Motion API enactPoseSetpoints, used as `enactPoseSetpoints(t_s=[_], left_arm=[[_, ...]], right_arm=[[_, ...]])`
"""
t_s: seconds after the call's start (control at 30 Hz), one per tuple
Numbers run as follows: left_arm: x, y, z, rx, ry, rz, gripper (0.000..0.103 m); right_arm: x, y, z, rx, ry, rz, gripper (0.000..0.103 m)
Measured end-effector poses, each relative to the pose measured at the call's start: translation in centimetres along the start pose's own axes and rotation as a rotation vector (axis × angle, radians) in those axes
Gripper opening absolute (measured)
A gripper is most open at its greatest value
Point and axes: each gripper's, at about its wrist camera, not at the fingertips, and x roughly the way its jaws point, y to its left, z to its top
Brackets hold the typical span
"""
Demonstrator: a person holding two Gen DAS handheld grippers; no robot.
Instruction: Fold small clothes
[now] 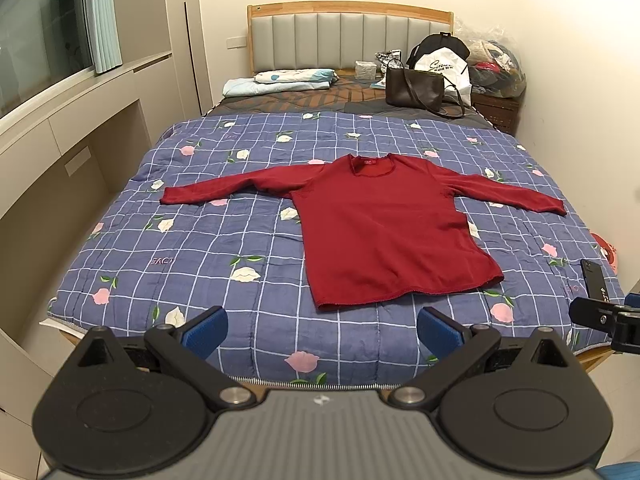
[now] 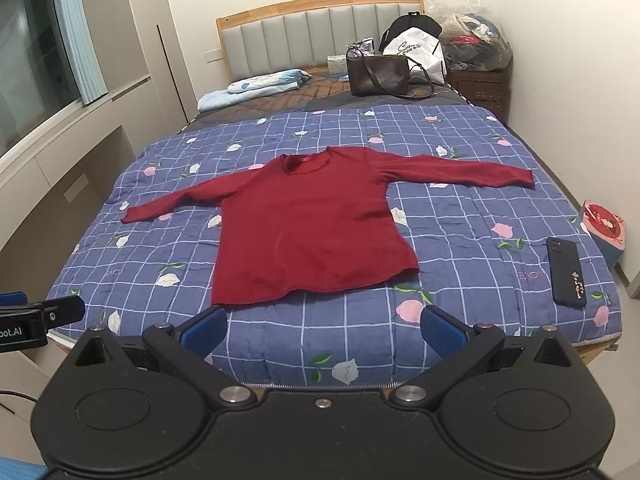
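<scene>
Dark red long-sleeved knit top (image 1: 384, 232) lying flat on a blue grid-patterned quilt with pink and white flowers (image 1: 224, 248).

The quilt is covering the near part of a wooden-framed bed with a grey padded headboard (image 1: 344, 36), and the top is spreading across its middle, face up, neckline pointing toward the headboard, both sleeves stretching straight out to the sides, the hem curving nearest the cameras with a slightly wavy edge. A dark brown leather shoulder bag (image 2: 378, 74) is standing near the headboard, and a black phone (image 2: 566, 272) is lying near the quilt's right edge, well apart from the top. The left gripper (image 1: 322, 332) and right gripper (image 2: 324, 332) are hovering over the foot of the bed, each with blue-padded fingers spread wide, holding nothing.
</scene>
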Motion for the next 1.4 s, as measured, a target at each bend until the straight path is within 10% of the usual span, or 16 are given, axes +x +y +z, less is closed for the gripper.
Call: enactPoseSetpoints(t_s=[1.4], left_arm=[[0.8, 1.0, -0.1, 0.001, 0.020, -0.012, 0.103]], right_arm=[[1.0, 0.4, 0.2, -0.010, 0.021, 0.024, 0.103]])
